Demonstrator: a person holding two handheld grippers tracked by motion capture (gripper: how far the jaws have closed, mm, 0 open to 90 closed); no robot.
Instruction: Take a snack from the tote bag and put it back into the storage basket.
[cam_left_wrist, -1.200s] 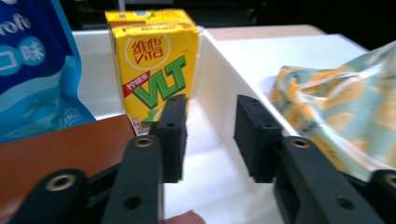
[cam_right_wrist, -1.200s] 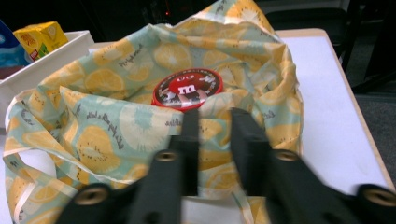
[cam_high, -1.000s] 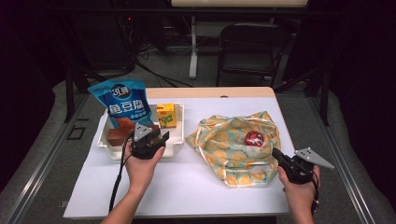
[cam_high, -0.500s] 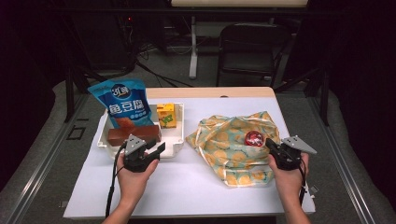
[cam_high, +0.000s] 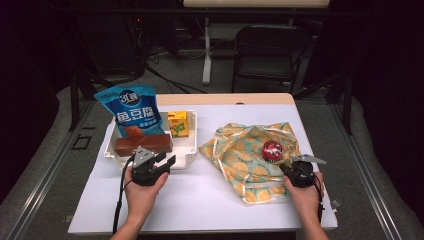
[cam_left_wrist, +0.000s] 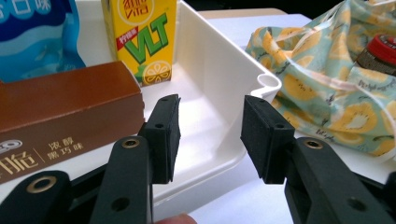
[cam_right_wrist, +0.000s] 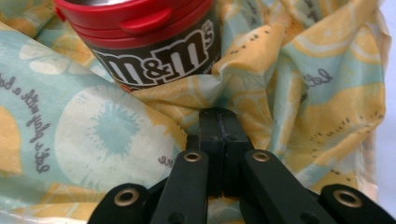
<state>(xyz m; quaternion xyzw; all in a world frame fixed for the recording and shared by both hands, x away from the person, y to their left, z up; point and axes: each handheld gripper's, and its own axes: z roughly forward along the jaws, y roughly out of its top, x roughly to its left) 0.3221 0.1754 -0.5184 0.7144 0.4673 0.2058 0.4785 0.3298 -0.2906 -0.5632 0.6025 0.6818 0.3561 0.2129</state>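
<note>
room: dark, dimly lit | floor: grey (cam_high: 45, 200) | furniture: black metal-framed chair (cam_high: 265, 52) behind white-topped table (cam_high: 200, 200) | white stand leg (cam_high: 206, 50)

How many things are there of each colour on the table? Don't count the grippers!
Blue: 1, the snack bag
Yellow: 1, the drink carton
Brown: 1, the long box
White: 1, the tray
Yellow and teal: 1, the lemon-print cloth bag
Red-lidded: 1, the candy tub
Total: 6
</note>
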